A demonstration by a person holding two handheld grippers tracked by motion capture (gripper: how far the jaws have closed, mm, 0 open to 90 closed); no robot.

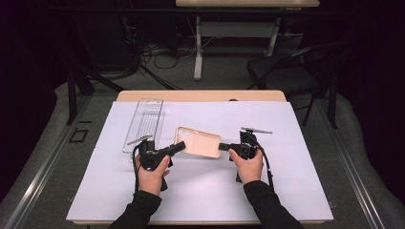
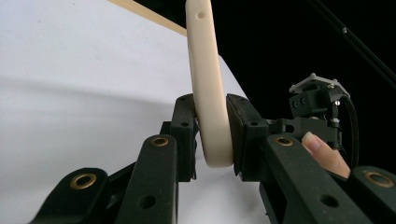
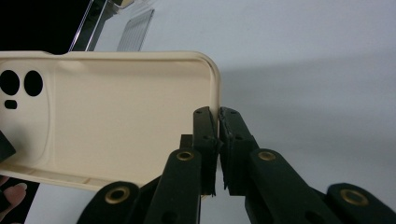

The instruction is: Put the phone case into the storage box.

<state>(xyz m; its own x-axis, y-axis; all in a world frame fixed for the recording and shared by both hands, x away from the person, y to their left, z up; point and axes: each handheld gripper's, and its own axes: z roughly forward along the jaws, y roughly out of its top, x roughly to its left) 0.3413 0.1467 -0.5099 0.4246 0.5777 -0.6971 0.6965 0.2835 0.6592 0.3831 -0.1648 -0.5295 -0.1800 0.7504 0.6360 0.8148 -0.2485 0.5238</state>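
Observation:
A beige phone case (image 1: 198, 141) with camera cut-outs hangs above the white mat between both grippers. My left gripper (image 1: 180, 145) is shut on its rounded left end; in the left gripper view the case (image 2: 208, 93) stands edge-on between the pads of the gripper (image 2: 212, 126). My right gripper (image 1: 223, 147) is shut on the thin rim at the case's right end. In the right gripper view the hollow inside of the case (image 3: 116, 116) faces the camera, with the gripper (image 3: 218, 126) pinching its side wall.
A clear plastic box (image 1: 144, 121) lies on the white mat (image 1: 286, 181) at the back left, also visible as a clear box (image 3: 116, 23) beyond the case. Behind the table are a chair (image 1: 286, 71) and a desk frame (image 1: 198, 52).

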